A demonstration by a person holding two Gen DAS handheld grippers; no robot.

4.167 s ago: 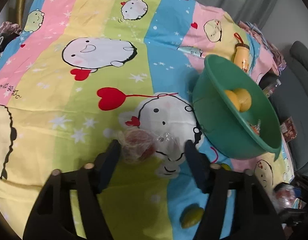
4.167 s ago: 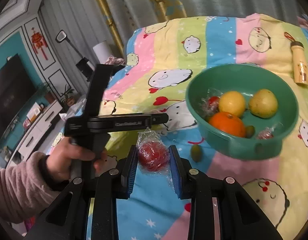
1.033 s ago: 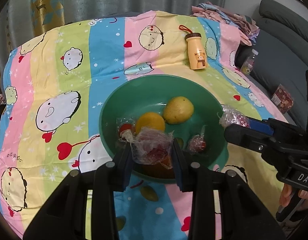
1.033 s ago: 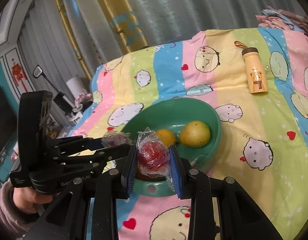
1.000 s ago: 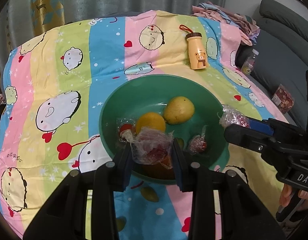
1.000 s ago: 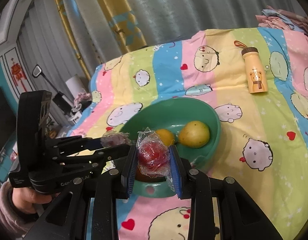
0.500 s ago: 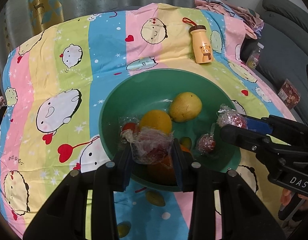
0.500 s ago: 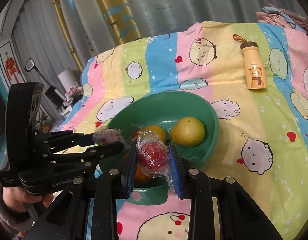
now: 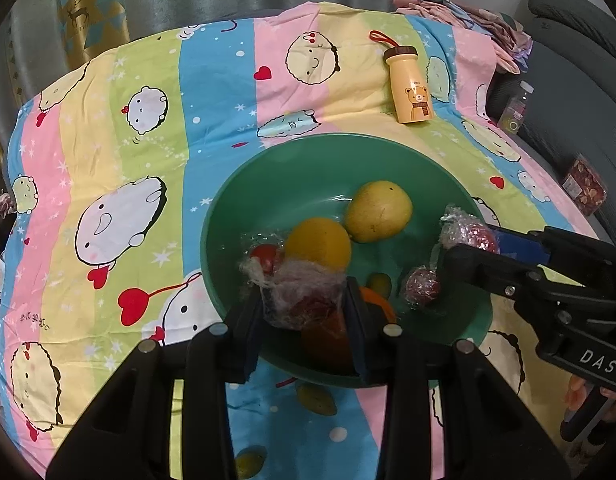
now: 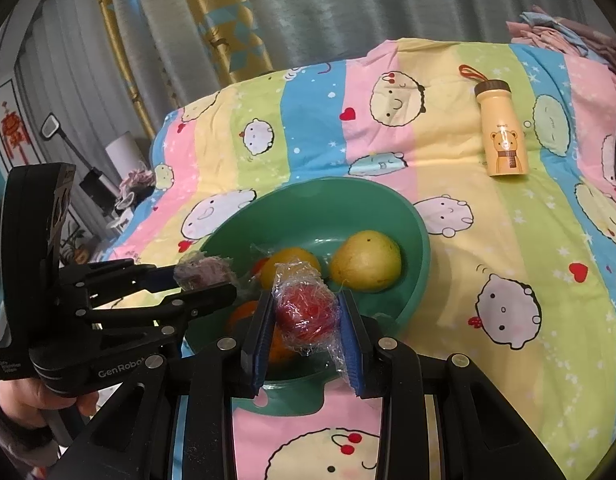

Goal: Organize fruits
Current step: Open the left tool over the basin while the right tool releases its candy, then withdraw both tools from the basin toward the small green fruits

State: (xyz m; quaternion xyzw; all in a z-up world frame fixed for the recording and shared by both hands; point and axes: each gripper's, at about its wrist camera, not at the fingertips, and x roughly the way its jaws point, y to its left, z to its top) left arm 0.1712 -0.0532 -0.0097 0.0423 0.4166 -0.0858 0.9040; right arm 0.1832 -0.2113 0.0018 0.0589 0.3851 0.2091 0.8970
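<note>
Over the green bowl [image 9: 244, 200], the left gripper [image 9: 304, 312] and right gripper [image 10: 308, 320] each clamp a plastic-wrapped red fruit [image 10: 304, 308].

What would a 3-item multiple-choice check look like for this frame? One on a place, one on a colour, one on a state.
1. Where does the yellow bear bottle lie?
A. inside the bowl
B. on the striped cloth beyond the bowl
C. in the left gripper

2. What colour is the bowl?
A. green
B. white
C. red

3. What is the right gripper doing?
A. open over the cloth, nothing in it
B. shut on the bottle
C. shut on a plastic-wrapped red fruit

Answers:
1. B: the bottle lies on its side on the cloth, past the bowl's far rim.
2. A: wall and rim are green in both views.
3. C: the blue pads press both sides of the wrapped red fruit, held over the bowl's near edge.
</note>
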